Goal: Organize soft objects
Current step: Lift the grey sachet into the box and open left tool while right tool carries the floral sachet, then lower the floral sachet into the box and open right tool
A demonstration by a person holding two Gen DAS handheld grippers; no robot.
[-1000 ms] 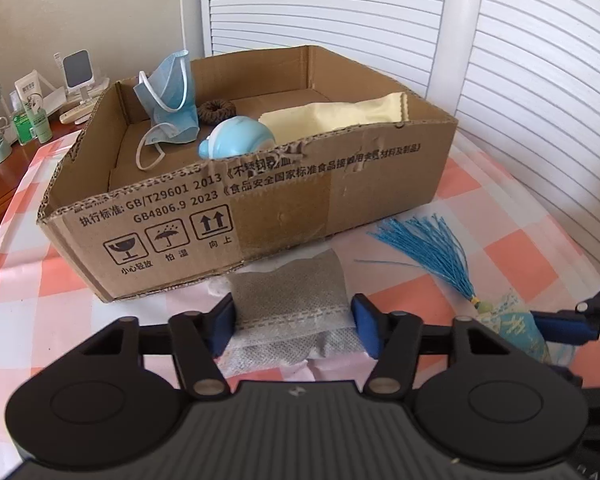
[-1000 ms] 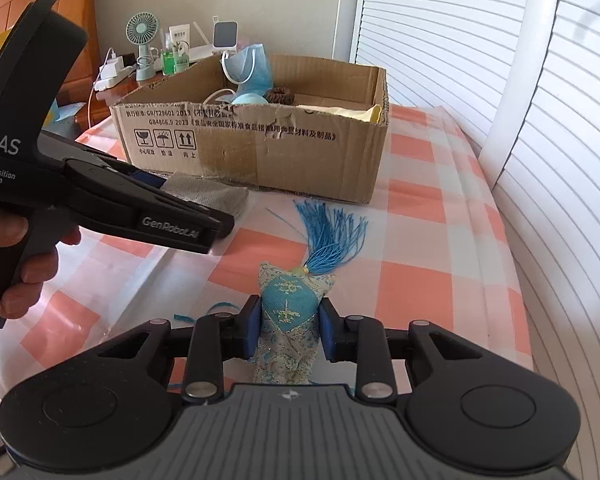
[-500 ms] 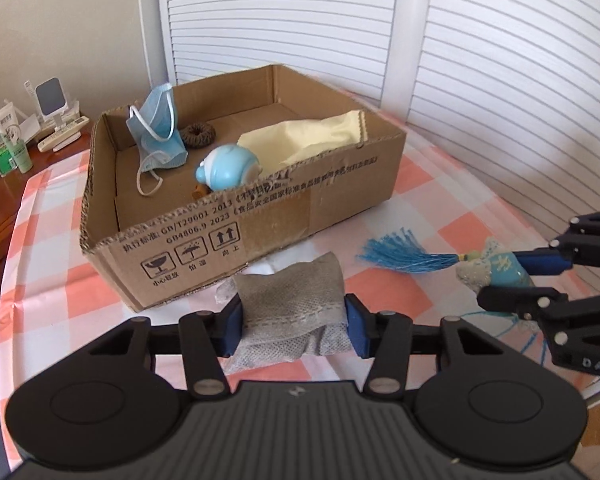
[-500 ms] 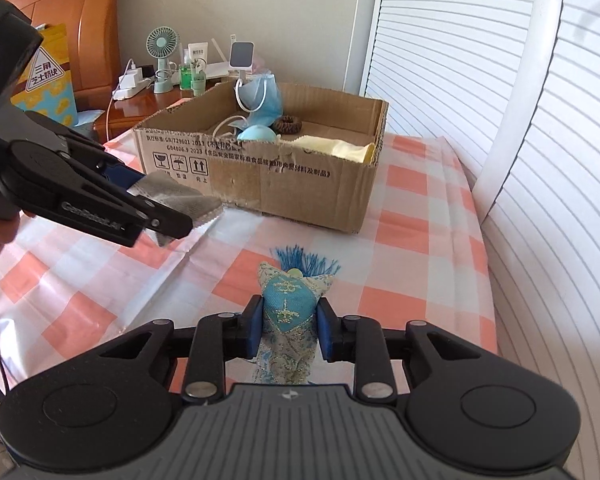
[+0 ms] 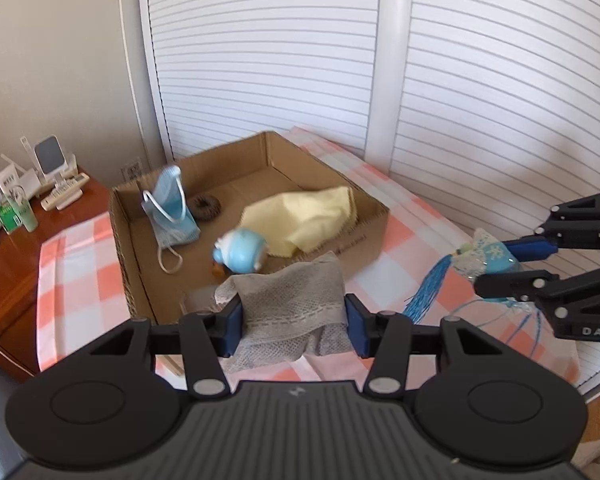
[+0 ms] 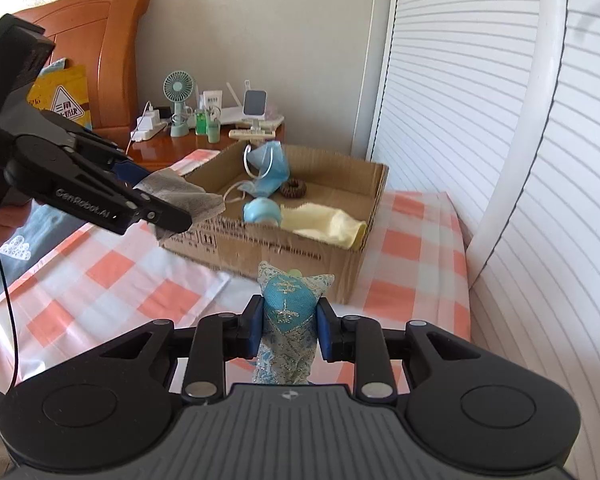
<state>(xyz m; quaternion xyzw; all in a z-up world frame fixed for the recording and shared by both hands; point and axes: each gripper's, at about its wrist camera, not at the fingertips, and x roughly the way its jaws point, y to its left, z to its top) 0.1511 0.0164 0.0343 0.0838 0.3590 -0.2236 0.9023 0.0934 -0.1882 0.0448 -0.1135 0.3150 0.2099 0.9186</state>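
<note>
The pink-and-white checked surface (image 6: 112, 268) lies bare at 9 o'clock of the open brown cardboard box (image 5: 380, 216), whose low rim stands clear. The left gripper (image 5: 294, 322) clamps a grey mesh fabric pouch (image 5: 288, 300) held over the box's near wall. At 3 o'clock, the right gripper (image 6: 287, 330) pinches a blue embroidered sachet with tassel (image 6: 290, 300) above the surface.

right gripper (image 6: 287, 330) pads pinch blue embroidered sachet (image 6: 289, 306), held clear above checked tablecloth (image 6: 112, 280). left gripper (image 6: 168, 216) at left clamps grey mesh pouch (image 6: 184, 196) near cardboard box (image 6: 284, 248). box holds face mask (image 6: 270, 172), yellow cloth (image 6: 324, 222), light-blue round toy (image 6: 260, 211), possibly brown scrunchie (image 6: 293, 189).
</note>
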